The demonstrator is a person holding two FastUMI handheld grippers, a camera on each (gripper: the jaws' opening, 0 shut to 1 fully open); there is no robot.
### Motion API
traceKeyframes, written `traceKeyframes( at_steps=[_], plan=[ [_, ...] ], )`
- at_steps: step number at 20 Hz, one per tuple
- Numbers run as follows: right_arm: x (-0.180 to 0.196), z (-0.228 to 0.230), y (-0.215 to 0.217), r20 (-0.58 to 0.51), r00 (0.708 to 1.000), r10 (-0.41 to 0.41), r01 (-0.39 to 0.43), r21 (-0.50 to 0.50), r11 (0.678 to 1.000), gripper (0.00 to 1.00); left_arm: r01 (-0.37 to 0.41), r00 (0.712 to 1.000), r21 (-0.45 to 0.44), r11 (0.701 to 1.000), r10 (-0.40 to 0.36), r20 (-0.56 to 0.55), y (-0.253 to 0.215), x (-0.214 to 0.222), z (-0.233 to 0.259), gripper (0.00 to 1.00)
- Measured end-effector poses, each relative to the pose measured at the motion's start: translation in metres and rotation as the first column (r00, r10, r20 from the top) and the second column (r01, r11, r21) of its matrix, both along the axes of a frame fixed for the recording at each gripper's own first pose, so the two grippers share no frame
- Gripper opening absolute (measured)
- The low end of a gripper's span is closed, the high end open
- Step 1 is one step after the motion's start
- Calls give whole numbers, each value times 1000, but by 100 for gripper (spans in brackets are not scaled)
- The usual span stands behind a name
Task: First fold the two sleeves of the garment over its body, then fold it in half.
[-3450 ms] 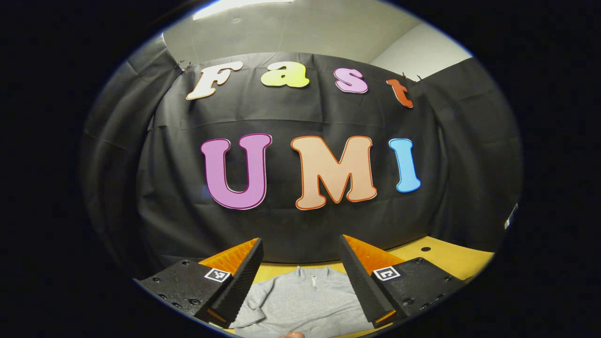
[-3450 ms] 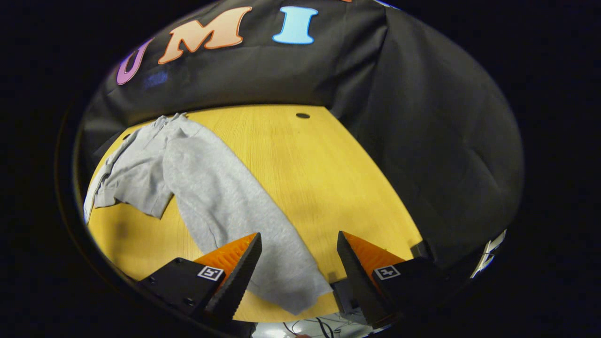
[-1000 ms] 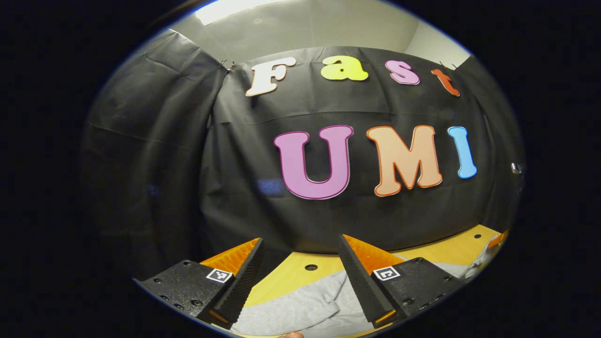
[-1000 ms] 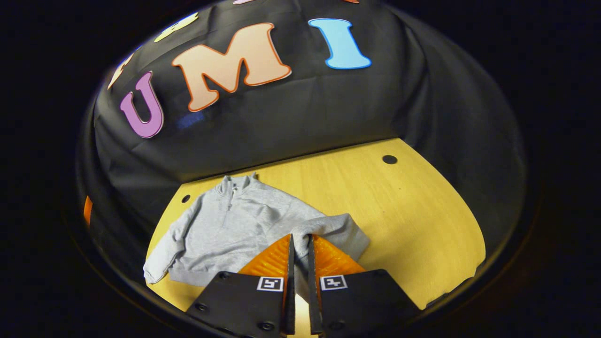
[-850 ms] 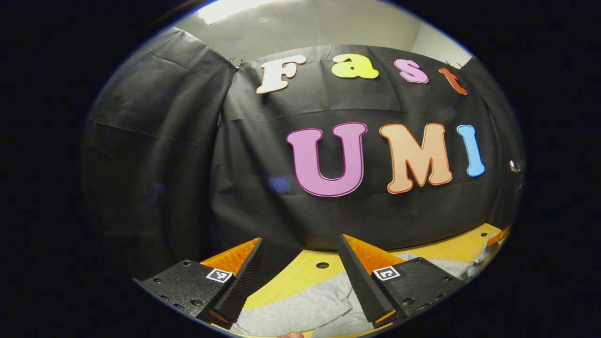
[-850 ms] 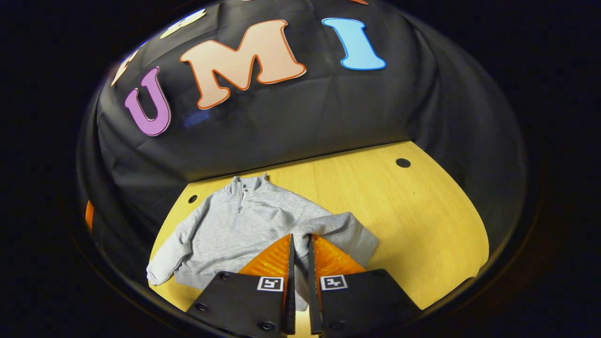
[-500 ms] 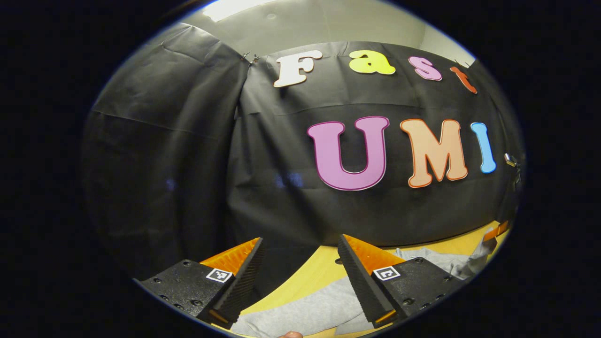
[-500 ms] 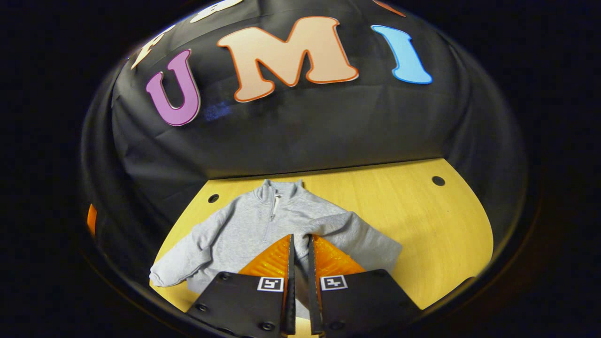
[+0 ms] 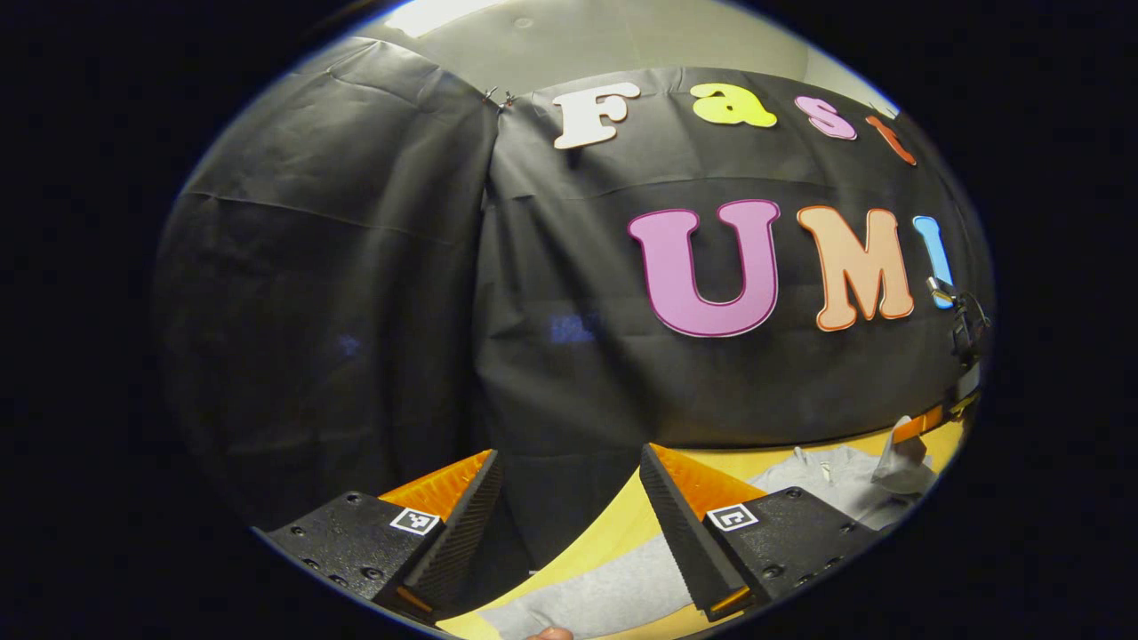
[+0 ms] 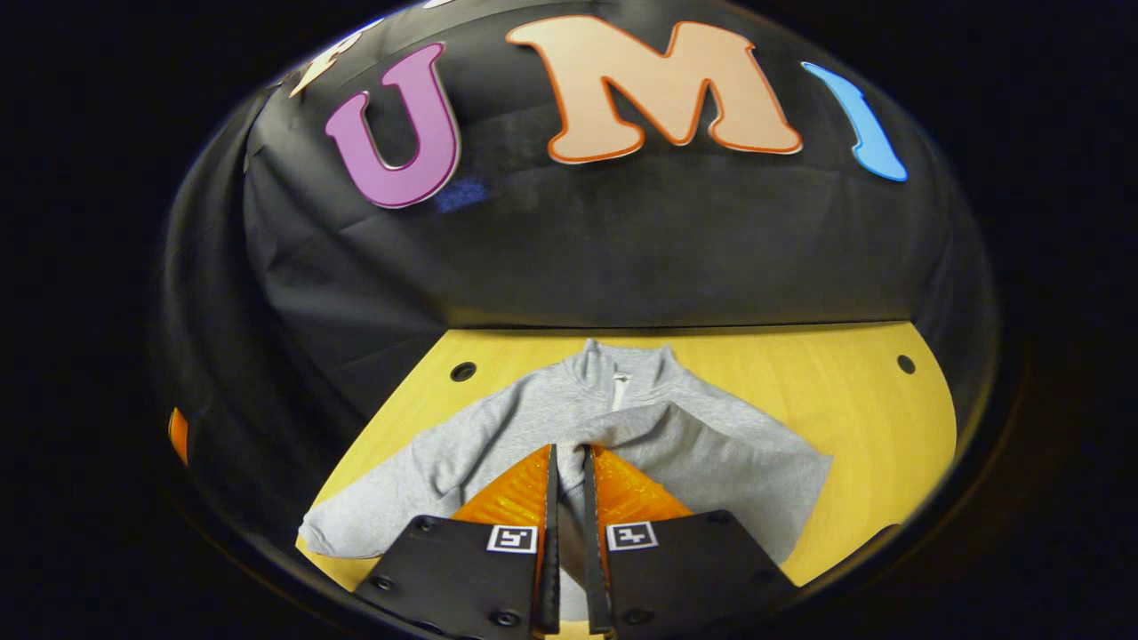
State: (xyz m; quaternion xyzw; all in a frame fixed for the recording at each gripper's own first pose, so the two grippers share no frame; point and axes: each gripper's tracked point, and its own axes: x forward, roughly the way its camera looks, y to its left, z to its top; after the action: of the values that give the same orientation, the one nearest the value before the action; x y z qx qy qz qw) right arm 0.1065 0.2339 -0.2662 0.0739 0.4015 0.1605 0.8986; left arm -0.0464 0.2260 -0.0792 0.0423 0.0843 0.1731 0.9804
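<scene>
A grey zip-neck sweatshirt (image 10: 622, 404) lies flat on the yellow table (image 10: 800, 373), collar toward the booth wall. My right gripper (image 10: 567, 450) is shut on the cuff of one sleeve (image 10: 711, 462), which it holds up over the chest. The other sleeve (image 10: 391, 516) stretches out to the lower left. In the left gripper view my left gripper (image 9: 569, 455) is open above the table's edge, with that outstretched sleeve (image 9: 596, 596) below its fingers. Far right there, the right gripper (image 9: 920, 425) holds a fold of grey cloth (image 9: 900, 467) above the sweatshirt's body (image 9: 827, 471).
Black cloth walls close the table in at the back and on both sides. Round holes (image 10: 462, 371) (image 10: 905, 364) sit near the table's back corners. A person's fingertip (image 9: 551, 633) shows at the bottom of the left gripper view. Bare tabletop (image 10: 889, 427) lies right of the sweatshirt.
My right gripper shut on the sleeve's cuff and has carried it across over the sweatshirt's body. My left gripper stayed open and swung left toward the other sleeve.
</scene>
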Motion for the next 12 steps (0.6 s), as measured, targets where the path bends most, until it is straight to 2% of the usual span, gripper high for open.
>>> traceKeyframes(
  at_steps=[1,6,9,10,11,12],
  plan=[
    [-1,-4,15,-7,1000,24,-24,1,1000,14,-9,1000,0,1000,9,-3,5,-3,-1,96],
    [-13,-35,79,-49,990,133,-133,-7,991,14,-54,998,13,998,54,-8,30,-21,-2,93],
    [-25,-65,108,-87,976,199,-201,-22,979,14,-83,996,11,997,83,-20,43,-28,-9,93],
    [-30,-76,116,-101,971,216,-221,-40,975,12,-92,995,10,996,92,-26,48,-32,-11,96],
    [-33,-85,120,-116,966,230,-237,-54,970,12,-100,995,12,995,100,-30,51,-34,-14,93],
    [-36,-93,126,-132,962,239,-249,-63,967,14,-106,994,15,994,107,-33,54,-36,-15,96]
  ],
)
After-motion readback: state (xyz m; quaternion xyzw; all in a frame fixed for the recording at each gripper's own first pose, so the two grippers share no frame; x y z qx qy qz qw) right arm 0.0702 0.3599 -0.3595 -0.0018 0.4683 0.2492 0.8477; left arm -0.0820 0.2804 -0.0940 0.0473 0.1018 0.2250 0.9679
